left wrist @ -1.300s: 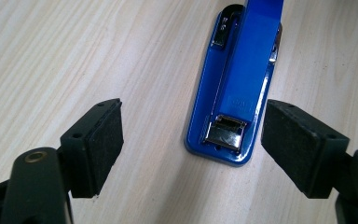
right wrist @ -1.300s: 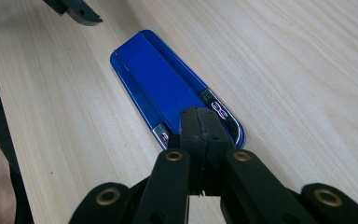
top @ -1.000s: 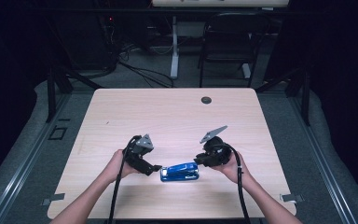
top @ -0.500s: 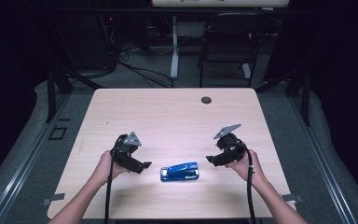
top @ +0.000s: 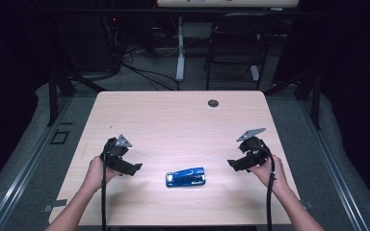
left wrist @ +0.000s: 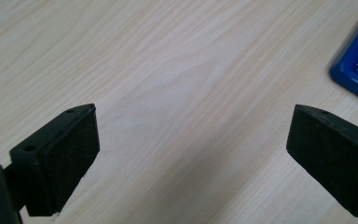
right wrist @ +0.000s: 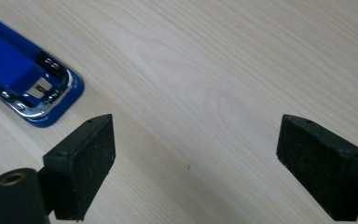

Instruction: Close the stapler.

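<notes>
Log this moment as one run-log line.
left tool: open, empty, off stapler | right tool: open, empty, off stapler | blue stapler: flat on table, between tools, untouched

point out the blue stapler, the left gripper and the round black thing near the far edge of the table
blue stapler [top: 186, 177], high view, middle of its top arm
left gripper [top: 134, 169], high view, between its jaw tips
round black disc [top: 213, 103], high view, its centre

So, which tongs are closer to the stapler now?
Left, by a little. The left tongs sit just left of the stapler, open. The right tongs sit farther off to its right, also open. Neither touches it.
</notes>
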